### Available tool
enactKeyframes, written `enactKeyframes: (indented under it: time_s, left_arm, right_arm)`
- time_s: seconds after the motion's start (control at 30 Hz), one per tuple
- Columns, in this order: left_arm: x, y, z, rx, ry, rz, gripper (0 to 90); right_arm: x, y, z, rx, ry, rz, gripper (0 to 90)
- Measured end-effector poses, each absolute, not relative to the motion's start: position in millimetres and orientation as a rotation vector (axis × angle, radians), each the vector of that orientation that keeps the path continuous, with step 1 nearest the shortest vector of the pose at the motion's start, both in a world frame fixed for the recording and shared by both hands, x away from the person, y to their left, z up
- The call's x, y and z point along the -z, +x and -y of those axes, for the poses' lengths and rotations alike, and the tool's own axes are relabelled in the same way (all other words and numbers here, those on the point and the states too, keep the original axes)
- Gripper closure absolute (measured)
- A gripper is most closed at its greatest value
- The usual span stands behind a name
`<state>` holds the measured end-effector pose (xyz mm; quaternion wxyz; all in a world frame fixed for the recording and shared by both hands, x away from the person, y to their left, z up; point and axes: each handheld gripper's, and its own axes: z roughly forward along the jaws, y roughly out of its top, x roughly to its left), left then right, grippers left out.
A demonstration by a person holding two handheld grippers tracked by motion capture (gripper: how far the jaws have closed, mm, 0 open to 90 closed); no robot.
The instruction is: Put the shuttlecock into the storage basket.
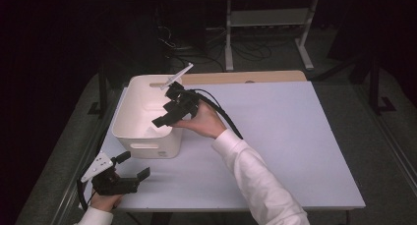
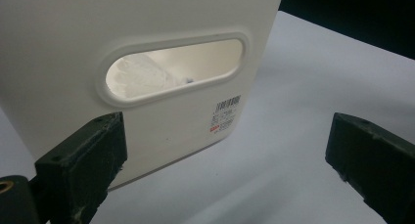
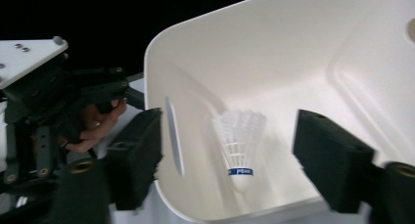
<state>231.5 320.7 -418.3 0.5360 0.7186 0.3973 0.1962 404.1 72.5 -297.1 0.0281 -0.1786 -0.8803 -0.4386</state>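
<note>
Black pads of right gripper [image 3: 227, 172] stand wide, lower frame; shuttlecock [image 3: 240, 145] lies free between them in white bin [image 3: 313, 53]. Lift straight out, clear of rim. Left gripper [image 1: 134, 167], lower left, also spread, empty.

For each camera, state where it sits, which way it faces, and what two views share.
High view: above the table's near side, facing forward and down; shows forearms, both hand-held grippers.
Left gripper view: on the left hand-held gripper, facing the white bin's handle side.
Right gripper view: on the right hand-held gripper, facing into the bin.
Both gripper views share the shuttlecock.
</note>
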Motion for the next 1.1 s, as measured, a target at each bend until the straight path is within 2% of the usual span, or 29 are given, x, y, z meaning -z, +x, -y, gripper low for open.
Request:
enactKeyframes:
  time_s: [0.03, 0.07, 0.17, 1.1]
  left_arm:
    - [418, 231, -321, -0.467, 1.71, -0.946, 1.4]
    - [418, 232, -321, -0.467, 1.71, -0.945, 1.4]
    - [418, 232, -321, -0.464, 1.709, -0.946, 1.4]
    - [419, 232, -321, -0.462, 1.72, -0.948, 1.4]
  right_arm:
    - [296, 404, -70, 1.376, -0.573, 2.732, 11.8]
    - [296, 404, -70, 1.376, -0.573, 2.732, 11.8]
    - [294, 405, -67, 1.407, -0.621, 2.715, 0.0]
    - [292, 398, -16, 1.475, -0.651, 2.714, 0.0]
